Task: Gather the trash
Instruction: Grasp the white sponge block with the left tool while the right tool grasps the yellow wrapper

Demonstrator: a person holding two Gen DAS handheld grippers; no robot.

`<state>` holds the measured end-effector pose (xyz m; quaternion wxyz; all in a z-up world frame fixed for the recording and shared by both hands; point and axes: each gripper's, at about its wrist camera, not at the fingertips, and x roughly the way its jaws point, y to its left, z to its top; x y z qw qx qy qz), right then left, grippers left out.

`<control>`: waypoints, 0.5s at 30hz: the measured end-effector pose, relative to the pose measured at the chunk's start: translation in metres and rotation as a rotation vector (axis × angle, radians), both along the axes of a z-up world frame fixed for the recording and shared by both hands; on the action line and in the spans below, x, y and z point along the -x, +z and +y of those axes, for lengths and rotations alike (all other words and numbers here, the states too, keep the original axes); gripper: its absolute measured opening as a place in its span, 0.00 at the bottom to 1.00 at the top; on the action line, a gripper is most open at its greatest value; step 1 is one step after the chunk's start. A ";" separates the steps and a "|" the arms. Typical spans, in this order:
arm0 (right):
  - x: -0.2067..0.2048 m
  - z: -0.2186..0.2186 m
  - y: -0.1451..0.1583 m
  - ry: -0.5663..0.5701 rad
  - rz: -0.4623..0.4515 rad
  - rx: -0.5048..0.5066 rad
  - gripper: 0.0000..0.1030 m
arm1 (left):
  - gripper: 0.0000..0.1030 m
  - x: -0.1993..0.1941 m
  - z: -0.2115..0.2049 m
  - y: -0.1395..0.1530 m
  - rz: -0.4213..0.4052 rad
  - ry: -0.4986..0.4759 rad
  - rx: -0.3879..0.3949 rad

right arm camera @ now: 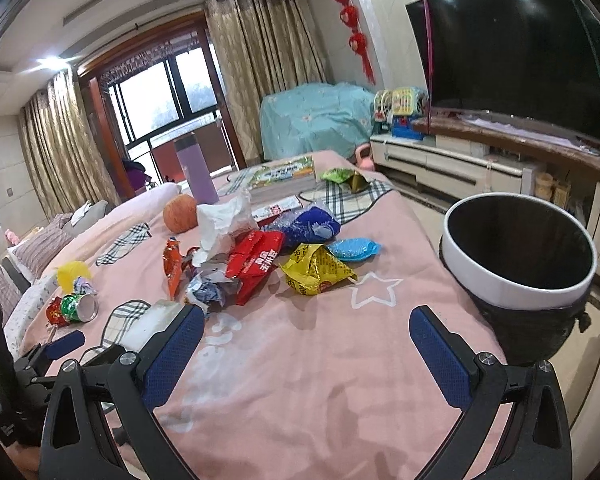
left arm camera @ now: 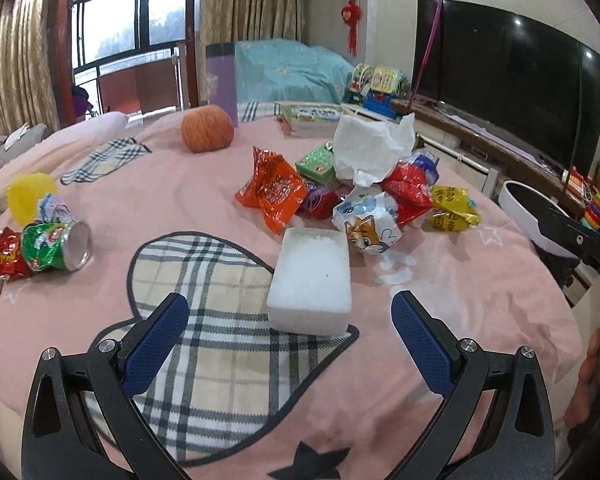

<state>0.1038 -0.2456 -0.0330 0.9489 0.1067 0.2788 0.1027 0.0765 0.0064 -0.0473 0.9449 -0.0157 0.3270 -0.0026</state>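
Both pairs of jaws stand wide apart, gripping nothing. Left gripper hovers just near of a white foam block on the pink bedspread; wrappers pile beyond it. Right gripper hangs over bare cloth, the bin at far right.

Both cameras sit low over the near edge of the pink bed, facing its far end and the window. The left view looks close over the foam block; the right view, further right, takes in the bin. Both share the wrapper pile and TV.
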 end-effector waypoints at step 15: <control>-0.076 0.012 -0.026 0.046 0.161 0.035 0.78 | 0.91 -0.045 0.002 -0.024 0.109 -0.019 0.038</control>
